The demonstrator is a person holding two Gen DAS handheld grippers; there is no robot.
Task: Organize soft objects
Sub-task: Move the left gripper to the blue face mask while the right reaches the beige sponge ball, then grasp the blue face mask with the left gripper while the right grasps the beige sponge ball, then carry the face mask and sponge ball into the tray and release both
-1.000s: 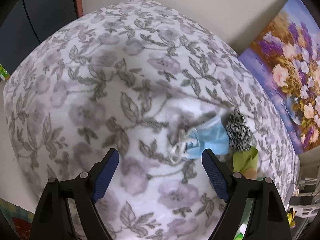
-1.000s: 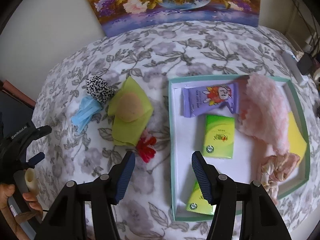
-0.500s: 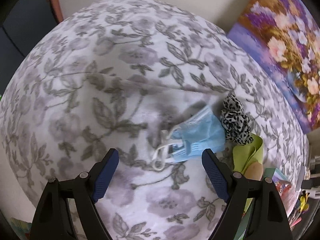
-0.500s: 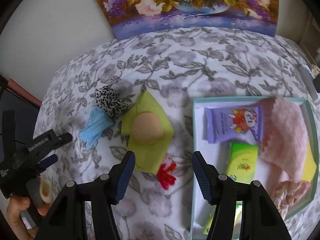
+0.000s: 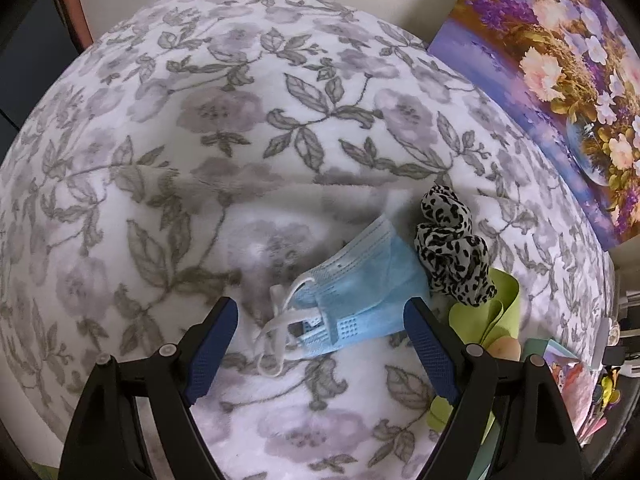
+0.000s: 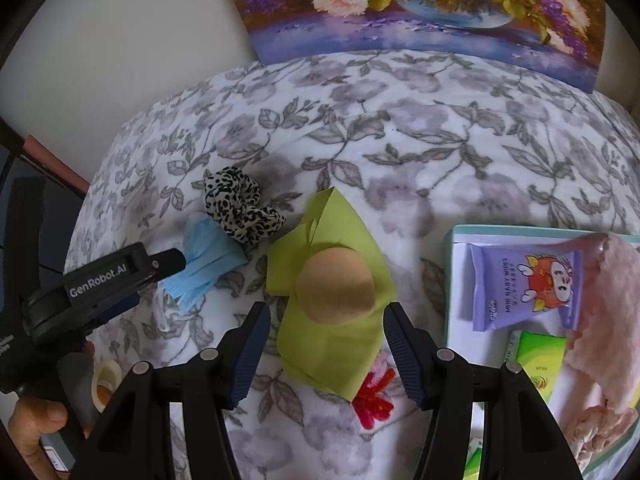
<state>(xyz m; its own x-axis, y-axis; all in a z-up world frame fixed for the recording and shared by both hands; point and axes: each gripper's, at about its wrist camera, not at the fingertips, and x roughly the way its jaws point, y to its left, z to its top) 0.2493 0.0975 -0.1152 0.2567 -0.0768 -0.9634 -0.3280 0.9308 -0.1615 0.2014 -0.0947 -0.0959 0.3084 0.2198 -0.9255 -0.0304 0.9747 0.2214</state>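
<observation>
Crumpled blue face mask (image 5: 360, 288) lies flat, touching leopard-print scrunchie (image 5: 452, 248) beside green cloth (image 6: 332, 280).

White lettering reading "GenRobot.AI" is showing along the black side of the left gripper (image 6: 176, 260), seen from the right wrist camera. Lower on the same black body, part of another white word is peeking in at the frame's edge, too cut off to read. The purple packet (image 6: 524, 284) lying in the tray (image 6: 450, 240) is carrying a line of small print beside its red cartoon figure; it is sitting sideways and seems to say "MINI BABY WIPES", though not clearly. The green packet (image 6: 540, 360) is showing print too small to make out.
</observation>
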